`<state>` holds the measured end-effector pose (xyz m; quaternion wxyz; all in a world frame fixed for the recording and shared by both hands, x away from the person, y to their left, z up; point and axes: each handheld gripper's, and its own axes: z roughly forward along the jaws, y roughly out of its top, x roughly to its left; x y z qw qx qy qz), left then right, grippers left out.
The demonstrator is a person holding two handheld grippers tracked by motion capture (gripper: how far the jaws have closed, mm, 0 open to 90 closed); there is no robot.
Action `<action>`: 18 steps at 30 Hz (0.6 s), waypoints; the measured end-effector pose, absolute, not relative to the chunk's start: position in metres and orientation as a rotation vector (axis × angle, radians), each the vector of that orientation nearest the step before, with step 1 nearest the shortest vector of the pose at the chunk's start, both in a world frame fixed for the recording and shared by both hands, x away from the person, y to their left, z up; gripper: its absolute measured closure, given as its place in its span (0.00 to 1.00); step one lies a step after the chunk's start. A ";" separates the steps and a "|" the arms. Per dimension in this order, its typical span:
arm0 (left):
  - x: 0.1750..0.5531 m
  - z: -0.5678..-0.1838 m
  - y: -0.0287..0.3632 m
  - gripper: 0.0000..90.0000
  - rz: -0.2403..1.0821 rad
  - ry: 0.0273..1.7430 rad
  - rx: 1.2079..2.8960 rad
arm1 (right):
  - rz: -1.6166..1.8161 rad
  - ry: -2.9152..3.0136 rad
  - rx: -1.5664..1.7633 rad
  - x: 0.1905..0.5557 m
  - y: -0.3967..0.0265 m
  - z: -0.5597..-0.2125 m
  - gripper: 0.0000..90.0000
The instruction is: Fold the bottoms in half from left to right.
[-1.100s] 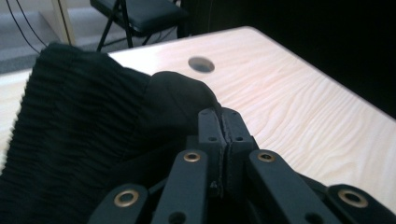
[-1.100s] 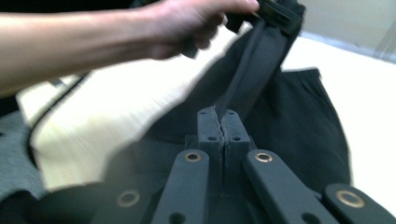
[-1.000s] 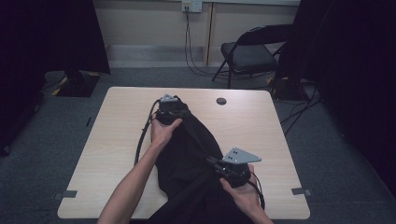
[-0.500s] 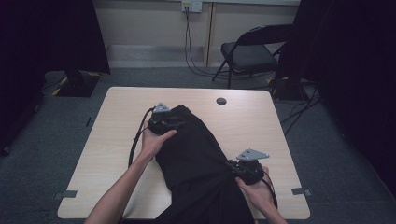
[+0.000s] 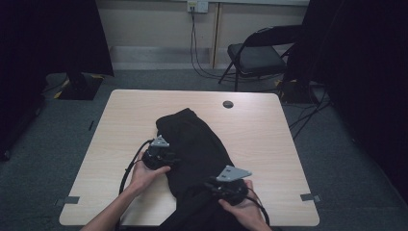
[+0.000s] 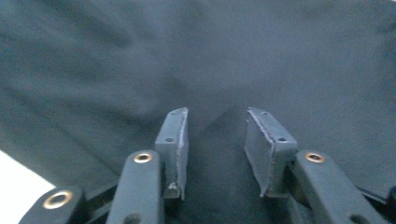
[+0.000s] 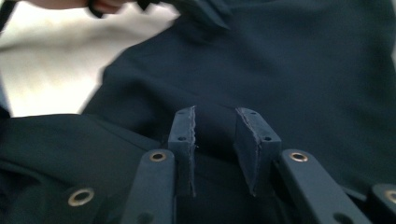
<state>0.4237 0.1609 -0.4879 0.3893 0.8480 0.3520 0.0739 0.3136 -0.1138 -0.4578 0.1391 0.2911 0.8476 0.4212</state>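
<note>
Black garment (image 5: 197, 144) lies lengthwise down middle of wooden table (image 5: 269, 139), near end spilling over front edge. Cloth plain, dark, matte, soft creases, rounded far end.

Left gripper (image 5: 161, 155) at garment's left edge; jaws just opened, spread apart, cloth beneath, nothing pinched.

Right gripper (image 5: 226, 185) on garment's near part; jaws just opening, parted, cloth beneath, not clamped.

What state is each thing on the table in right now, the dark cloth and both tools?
Black fabric garment: lying loosely folded on the light wooden table, near end over the front edge.
Left tool: jaws open, just released, nothing gripped.
Right tool: jaws open, just opening, over the garment.
</note>
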 end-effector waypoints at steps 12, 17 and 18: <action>0.461 -0.496 0.149 0.76 0.418 0.904 2.159 | 1.134 2.624 0.756 0.335 -0.065 -0.494 0.64; 0.486 -0.495 0.145 0.75 0.434 0.954 2.153 | 1.139 2.588 0.746 0.349 -0.050 -0.497 0.64; 0.492 -0.493 0.145 0.75 0.450 0.966 2.163 | 1.141 2.585 0.749 0.356 -0.045 -0.498 0.64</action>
